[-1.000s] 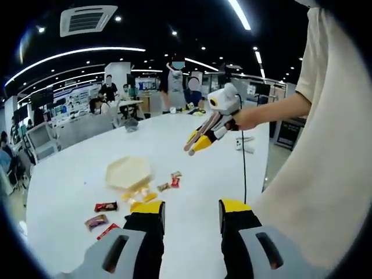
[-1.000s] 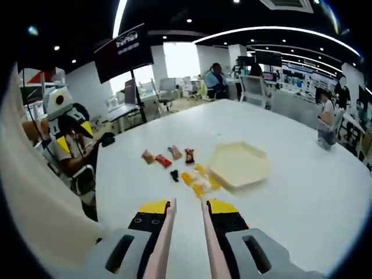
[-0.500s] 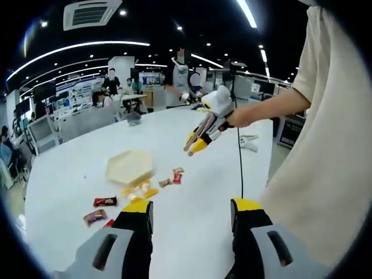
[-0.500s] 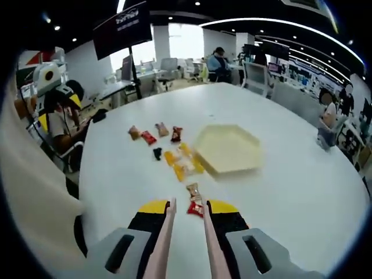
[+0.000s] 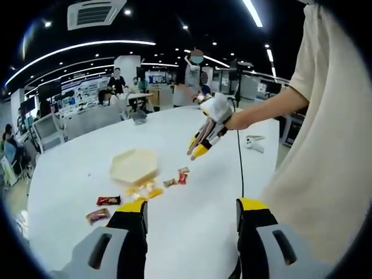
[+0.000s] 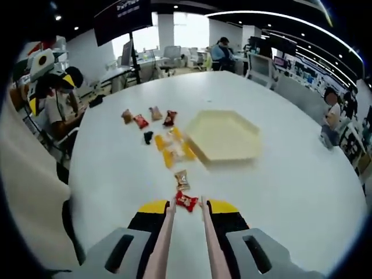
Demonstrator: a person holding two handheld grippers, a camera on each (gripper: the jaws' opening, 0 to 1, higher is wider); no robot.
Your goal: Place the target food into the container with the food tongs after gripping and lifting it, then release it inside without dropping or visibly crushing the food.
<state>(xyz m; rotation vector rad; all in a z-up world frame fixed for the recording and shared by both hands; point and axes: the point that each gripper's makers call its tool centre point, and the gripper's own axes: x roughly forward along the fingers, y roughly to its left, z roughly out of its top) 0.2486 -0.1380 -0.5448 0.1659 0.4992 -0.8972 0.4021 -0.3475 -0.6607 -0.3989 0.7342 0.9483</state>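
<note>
2 hand-held grippers are up over a large white round worktop (image 6: 302,192). in the right gripper view, the right hand-held gripper (image 6: 186,204) holds a pair of pale pink food tongs (image 6: 164,238), the 2 slim arms running forward between its black and yellow jaws; the jaws press against the tongs, whose tips stand a little apart. a small red wrapped snack (image 6: 186,201) lies on the worktop right between the tong tips, though i cannot tell whether they touch it. just beyond it lies a small brown wrapped snack (image 6: 182,179), and farther on a cluster of yellow wrapped snacks (image 6: 172,147) sits just beside the near edge of a shallow pale yellow hexagonal tray (image 6: 224,135). beyond the cluster, a loose row of small red and brown wrappers (image 6: 148,116) lies well apart from the tong tips.

in the left gripper view, the left hand-held gripper (image 5: 192,209) has its black, yellow-tipped jaws wide apart with nothing between them, above the worktop (image 5: 197,221). the hexagonal tray (image 5: 134,165) lies ahead to the left, with the yellow snacks (image 5: 145,190) at its near side, the red snack (image 5: 182,178) near its right side, and a dark red wrapper (image 5: 108,200) further left. the right hand-held gripper (image 5: 196,152) points down toward the red snack, held by a person's hand (image 5: 232,120).
</note>
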